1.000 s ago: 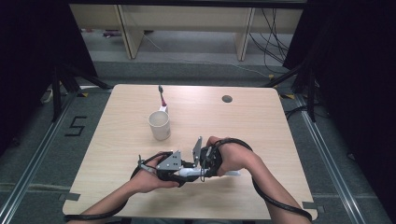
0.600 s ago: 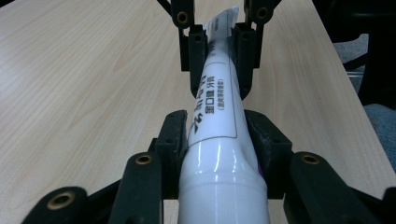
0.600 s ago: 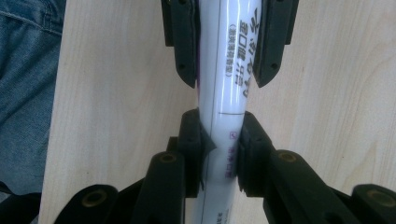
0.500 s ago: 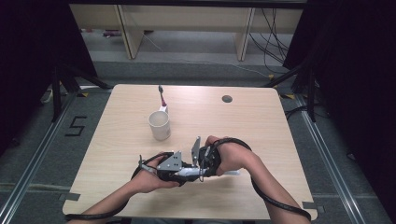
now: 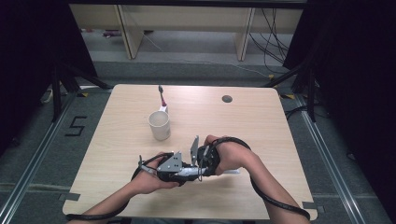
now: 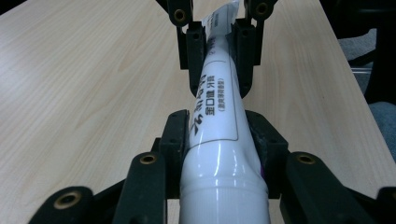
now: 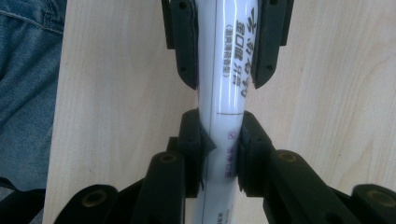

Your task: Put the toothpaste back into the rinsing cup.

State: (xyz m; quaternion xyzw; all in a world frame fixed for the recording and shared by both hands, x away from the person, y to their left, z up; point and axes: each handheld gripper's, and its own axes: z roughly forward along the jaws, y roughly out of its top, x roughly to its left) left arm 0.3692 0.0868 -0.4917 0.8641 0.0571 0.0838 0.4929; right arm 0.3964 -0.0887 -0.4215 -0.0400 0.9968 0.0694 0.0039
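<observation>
Two grippers meet nose to nose near the front edge of the table (image 5: 261, 116) in the high view, the left gripper (image 5: 180, 169) and the right gripper (image 5: 204, 158) so close together that the white tube (image 5: 231, 171) between them is almost wholly hidden by hands and black metal; only a pale sliver pokes out past the right hand (image 5: 231, 156). Well apart, farther back, stands a white cup (image 5: 159, 125), with a small upright item (image 5: 162, 99) behind it, too small to identify. A dark round hole (image 5: 227, 99) sits near the far edge.

From the left gripper view, its jaws are clamped on the tube's thick round end, whose cap is cut off at the bottom. The glossy white tube (image 6: 219, 126) bears black printed characters, and farther along, the other gripper's jaws pinch its flatter part.

From the right gripper view, its jaws squeeze the flattened, creased section with purple print. Blue denim (image 7: 25, 84) shows beyond the table edge.
</observation>
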